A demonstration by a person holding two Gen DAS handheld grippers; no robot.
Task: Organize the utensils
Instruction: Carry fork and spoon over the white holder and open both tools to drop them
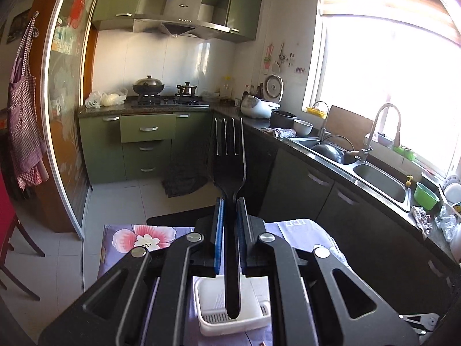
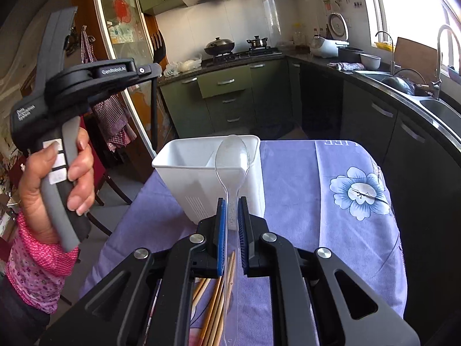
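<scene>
Above the white caddy (image 2: 207, 170) on the cloth-covered surface (image 2: 302, 201), two pairs of tongs carry cutlery. The left tongs (image 1: 229, 210) are clamped on a black plastic fork (image 1: 229, 155), held upright by its narrow neck, tines up, handle end hanging over the caddy's slotted floor. The right tongs (image 2: 232, 213) are clamped on a clear plastic spoon (image 2: 232, 155) at mid-handle, bowl forward just over the caddy's divided rim. Both pieces look light and stiff; the glossy spoon seems likelier to slip or crack under pressure. Bamboo chopsticks (image 2: 216, 300) lie on the surface, nearer the camera than the caddy.
</scene>
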